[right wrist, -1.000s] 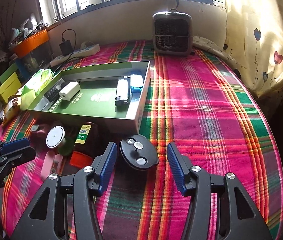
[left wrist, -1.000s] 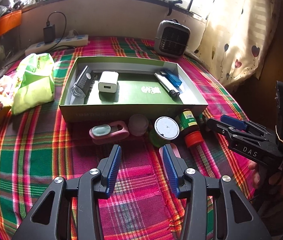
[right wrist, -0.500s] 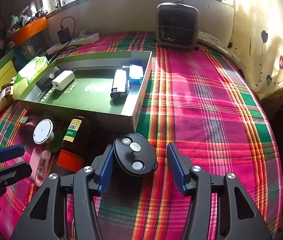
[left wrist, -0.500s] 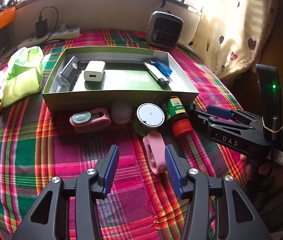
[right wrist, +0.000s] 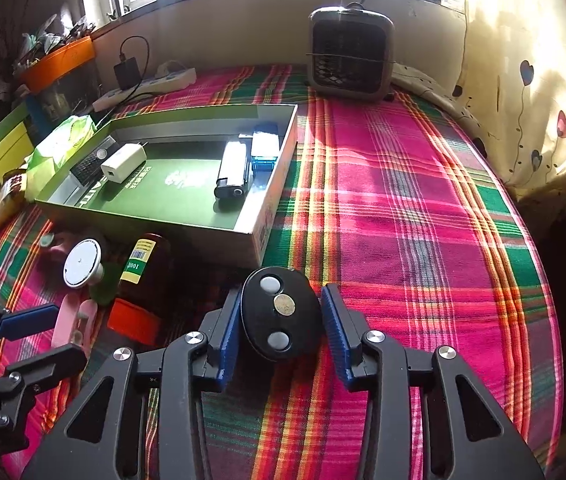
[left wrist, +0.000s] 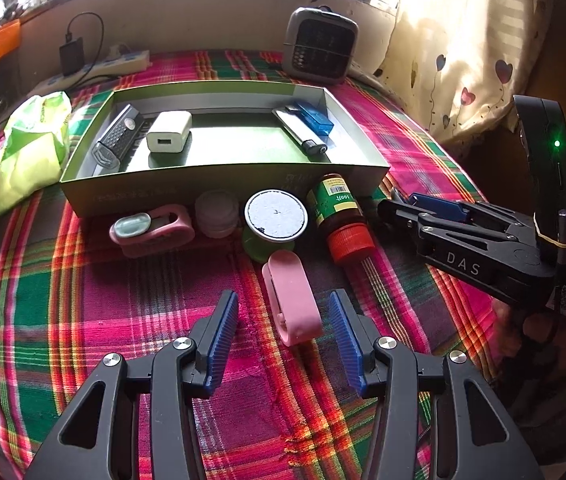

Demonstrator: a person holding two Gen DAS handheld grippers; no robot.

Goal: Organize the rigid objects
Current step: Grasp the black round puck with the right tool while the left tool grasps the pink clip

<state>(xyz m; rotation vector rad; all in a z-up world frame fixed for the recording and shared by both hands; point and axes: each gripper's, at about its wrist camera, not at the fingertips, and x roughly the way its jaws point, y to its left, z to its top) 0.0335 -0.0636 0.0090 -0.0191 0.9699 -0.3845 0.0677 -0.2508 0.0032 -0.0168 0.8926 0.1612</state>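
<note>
Closing in on the black oval remote (right wrist: 279, 314), the right gripper (right wrist: 281, 334) is bracketing it with both blue pads at its sides, though whether they are actually pressing it I cannot tell. The left gripper (left wrist: 283, 344) is hanging wide open around the pink clip (left wrist: 293, 300) lying on the plaid cloth (left wrist: 123, 300), gripping nothing. Beyond them, the brown bottle (left wrist: 341, 216) and white-lidded jar (left wrist: 276, 216) are sitting just beside the green box (left wrist: 219, 188).
</note>
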